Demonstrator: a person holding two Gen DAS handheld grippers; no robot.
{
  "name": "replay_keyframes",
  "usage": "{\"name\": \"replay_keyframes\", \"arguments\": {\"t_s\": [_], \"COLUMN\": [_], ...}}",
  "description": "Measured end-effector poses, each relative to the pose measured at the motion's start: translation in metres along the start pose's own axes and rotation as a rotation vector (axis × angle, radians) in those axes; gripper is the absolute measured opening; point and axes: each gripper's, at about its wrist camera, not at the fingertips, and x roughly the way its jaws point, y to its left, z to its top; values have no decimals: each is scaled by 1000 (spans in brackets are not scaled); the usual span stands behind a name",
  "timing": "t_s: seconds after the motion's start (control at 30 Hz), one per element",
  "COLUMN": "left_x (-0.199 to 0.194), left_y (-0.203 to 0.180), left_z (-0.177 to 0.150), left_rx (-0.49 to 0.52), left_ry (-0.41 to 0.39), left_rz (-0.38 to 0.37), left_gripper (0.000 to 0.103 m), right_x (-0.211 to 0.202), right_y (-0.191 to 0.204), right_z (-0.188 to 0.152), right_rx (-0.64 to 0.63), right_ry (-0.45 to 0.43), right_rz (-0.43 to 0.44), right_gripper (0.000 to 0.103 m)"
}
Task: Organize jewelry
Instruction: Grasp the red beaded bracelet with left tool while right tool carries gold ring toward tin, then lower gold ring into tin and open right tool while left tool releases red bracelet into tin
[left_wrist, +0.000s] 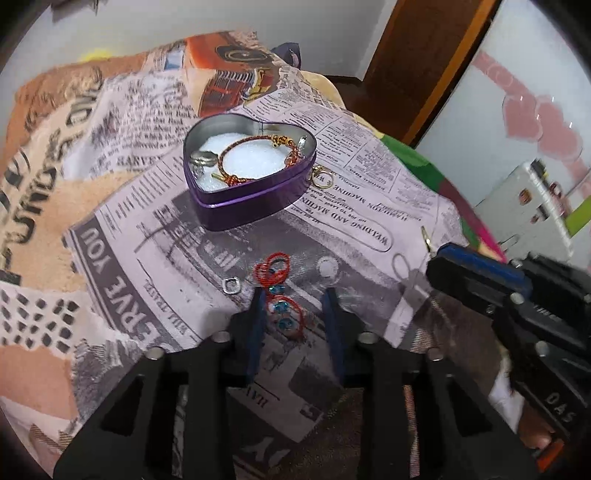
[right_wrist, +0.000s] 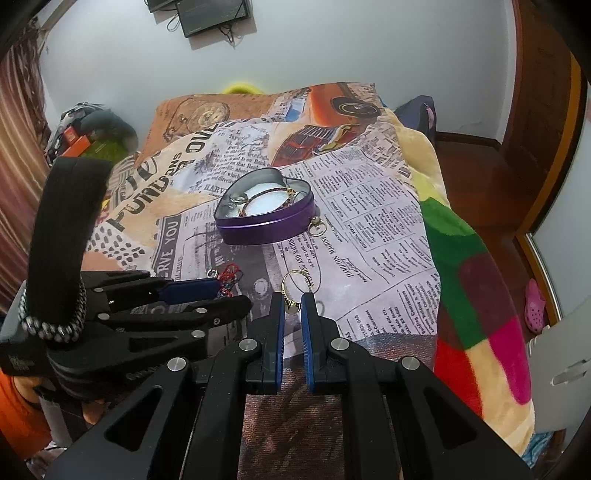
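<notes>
Right tongs (right_wrist: 292, 306) nipped nearly shut on a gold hoop earring (right_wrist: 295, 284), held only by its bead end; the loop sticks up free above the pads. Risk: such a small bite could let it pivot or drop onto the printed blanket (right_wrist: 369, 221) on the bed, where it would be hard to spot against the newsprint pattern.

Left tongs (left_wrist: 291, 306) stand at a narrow gap, straddling a red thread bracelet with blue beads (left_wrist: 282, 295); pads not clearly pressing on it. Risk: closing here may catch only the thread or snag blanket fabric, and the silver ring (left_wrist: 232, 285) just beside could get nudged.

Further out, the purple heart tin (left_wrist: 255, 206) already holds a braided bracelet and silver pieces. A second gold hoop (left_wrist: 322, 179) lies against its wall, outside.

The left view shows the bracelet between the fingers and the tin's contents; the right view hides most of that bracelet behind the left tongs, but alone shows the grip on the earring.
</notes>
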Motion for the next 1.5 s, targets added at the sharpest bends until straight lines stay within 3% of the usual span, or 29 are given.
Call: {"name": "replay_keyframes", "arguments": {"t_s": [0.03,0.1,0.33,0.93,1.5], "left_x": [0,-1,-16,-92,-82], "left_y": [-1,-2,2,22,34], "left_z": [0,-1,-4,31,71], "left_rx": [13,22,35,26,25], "left_ry": [-2,-2,-24,-230,-290], "left_rz": [16,35,61,69,58], "left_gripper": [11,6,6,6,6], "right_x": [0,-1,-9,-5,20], "right_y": [1,1,3,20,19], "right_z": [0,1,5,32,70], "right_rx": [-1,-2,0,-38,-63], "right_ry": [0,-3,-26,-73,-112], "right_rz": [-1,0,-1,5,-9], "right_gripper": [8,8,8,8,8]}}
